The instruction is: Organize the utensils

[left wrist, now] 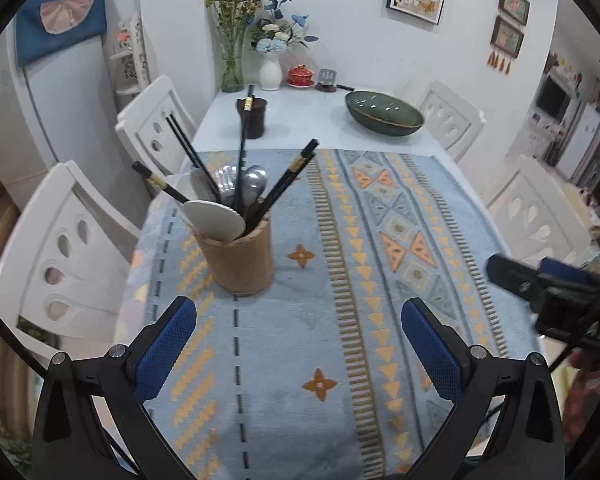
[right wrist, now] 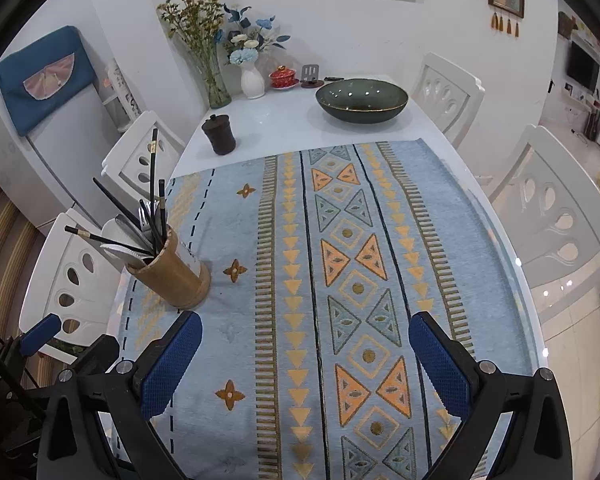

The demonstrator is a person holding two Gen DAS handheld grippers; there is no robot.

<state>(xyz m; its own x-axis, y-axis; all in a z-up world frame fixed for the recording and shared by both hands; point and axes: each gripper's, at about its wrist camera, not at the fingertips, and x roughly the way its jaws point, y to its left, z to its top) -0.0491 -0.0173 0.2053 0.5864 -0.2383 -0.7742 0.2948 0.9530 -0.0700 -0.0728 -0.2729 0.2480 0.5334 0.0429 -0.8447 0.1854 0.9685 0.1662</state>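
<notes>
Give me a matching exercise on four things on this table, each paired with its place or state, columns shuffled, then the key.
Column 1:
1. bamboo holder
2. green bowl
3. dark lidded cup
4. left gripper

Column 2:
A. on the bare white tabletop, right of the dark cup
B. open, hovering over the patterned cloth, holding nothing
C. on the blue patterned cloth, filled with chopsticks and spoons
D. on the bare tabletop, near the glass vase

Pairs: 1-C, 2-A, 3-D, 4-B
</notes>
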